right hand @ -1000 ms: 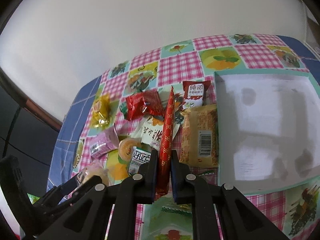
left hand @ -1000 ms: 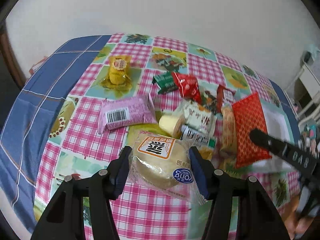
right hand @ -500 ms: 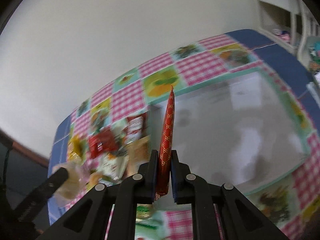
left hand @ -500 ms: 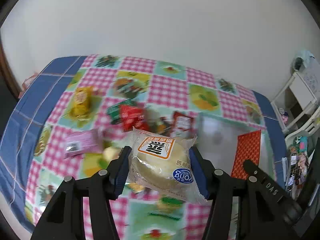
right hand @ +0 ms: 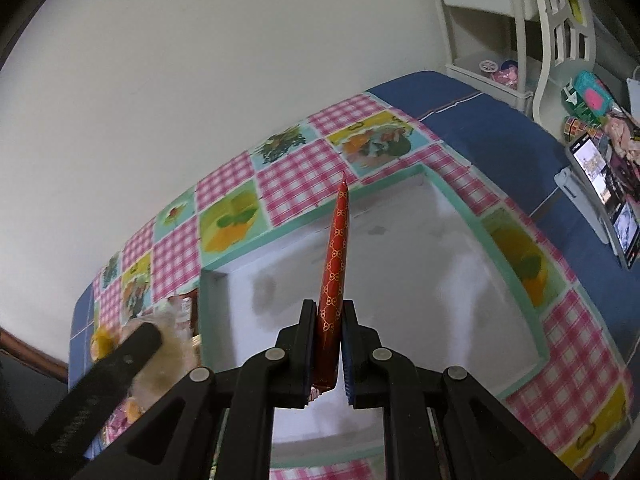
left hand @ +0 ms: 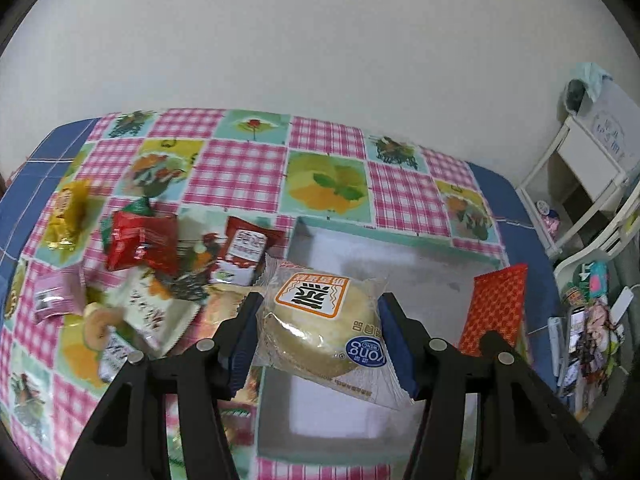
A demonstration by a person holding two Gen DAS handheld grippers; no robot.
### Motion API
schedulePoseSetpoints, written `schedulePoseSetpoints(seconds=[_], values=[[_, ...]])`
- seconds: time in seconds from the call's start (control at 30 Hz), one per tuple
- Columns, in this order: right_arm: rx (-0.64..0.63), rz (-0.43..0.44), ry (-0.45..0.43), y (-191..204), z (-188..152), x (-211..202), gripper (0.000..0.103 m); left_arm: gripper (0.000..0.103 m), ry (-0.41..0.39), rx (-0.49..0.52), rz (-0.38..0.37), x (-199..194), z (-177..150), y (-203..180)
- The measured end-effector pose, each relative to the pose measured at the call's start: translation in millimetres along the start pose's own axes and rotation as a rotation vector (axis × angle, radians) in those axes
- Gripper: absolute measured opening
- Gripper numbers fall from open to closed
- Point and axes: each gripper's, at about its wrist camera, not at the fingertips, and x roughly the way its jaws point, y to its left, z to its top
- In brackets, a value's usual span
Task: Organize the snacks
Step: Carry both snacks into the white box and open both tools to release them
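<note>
- My left gripper [left hand: 318,330] clamps the bun packet [left hand: 324,320] over the tray's [left hand: 400,240] near-left part, loose snacks [left hand: 160,272] at 10 o'clock.
- My right gripper [right hand: 327,354] pinches the red packet [right hand: 335,280] edge-on, long axis toward 12, tray floor directly beneath: both equally near.

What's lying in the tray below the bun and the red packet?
Nothing: the tray floor is bare in both wrist views, under the bun and red packet.
</note>
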Motion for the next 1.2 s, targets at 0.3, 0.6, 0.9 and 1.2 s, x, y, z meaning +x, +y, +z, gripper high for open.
schedulePoseSetpoints(seconds=[0.3, 0.6, 0.9, 1.2], values=[[0.003, -0.029, 0.018, -11.8, 14.0, 28.4, 0.013, 0.060, 0.028, 0.038, 0.016, 46.4, -4.8, -13.1], [-0.007, -0.061, 0.042, -16.5, 20.7, 47.5, 0.013, 0.061, 0.034, 0.081, 0.008, 64.9, -1.3, -23.3], [-0.011, -0.081, 0.072, -15.6, 21.2, 50.0, 0.013, 0.062, 0.056, 0.063, 0.001, 60.5, 4.3, -20.7], [0.044, -0.185, 0.139, -34.5, 22.3, 49.4, 0.039, 0.063, 0.090, 0.070, 0.057, 45.9, 11.6, -19.5]])
